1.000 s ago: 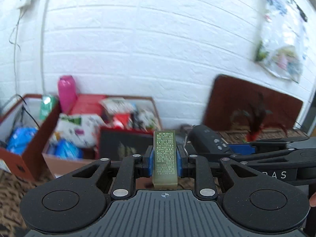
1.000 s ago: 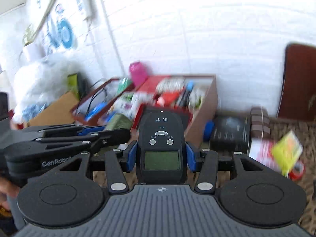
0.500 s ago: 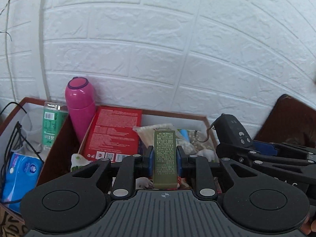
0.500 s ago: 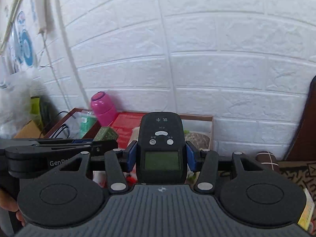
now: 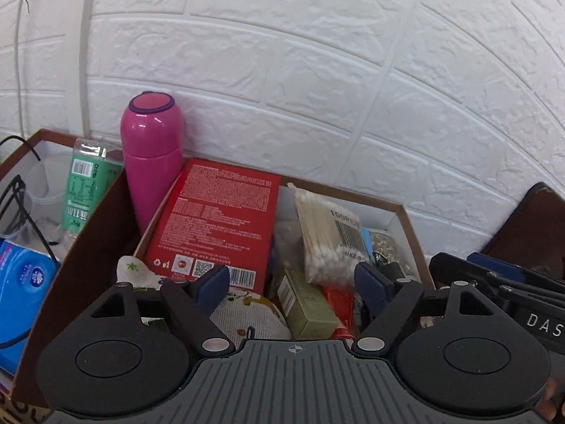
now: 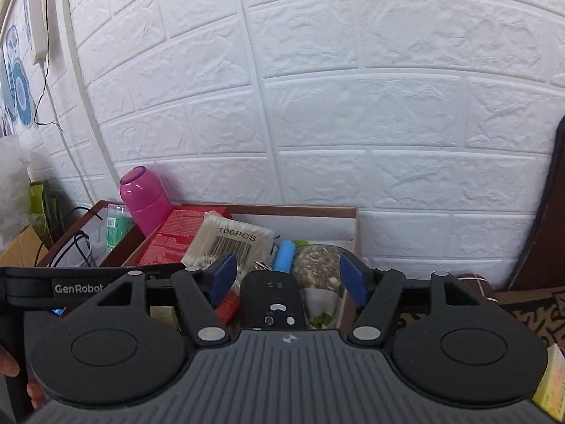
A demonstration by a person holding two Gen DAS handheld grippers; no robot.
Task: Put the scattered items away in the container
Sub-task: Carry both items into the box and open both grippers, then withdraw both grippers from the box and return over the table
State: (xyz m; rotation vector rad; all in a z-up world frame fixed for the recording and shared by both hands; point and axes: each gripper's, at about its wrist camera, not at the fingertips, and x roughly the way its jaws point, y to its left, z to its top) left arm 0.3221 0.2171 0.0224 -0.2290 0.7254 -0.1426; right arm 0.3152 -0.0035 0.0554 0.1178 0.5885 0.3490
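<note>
Left wrist view: the left gripper [image 5: 293, 288] hangs over the brown cardboard box [image 5: 411, 233], fingers spread wide and holding nothing. Below them the olive-green rectangular carton [image 5: 305, 305] lies inside the box, beside the clear bag of cotton swabs [image 5: 326, 235] and the flat red printed box [image 5: 219, 226] that leans at the box's left wall. In the right wrist view, the right gripper [image 6: 287, 279] also has its fingers spread, with the black handheld device with small buttons [image 6: 273, 304] lying in the box between them, untouched.
</note>
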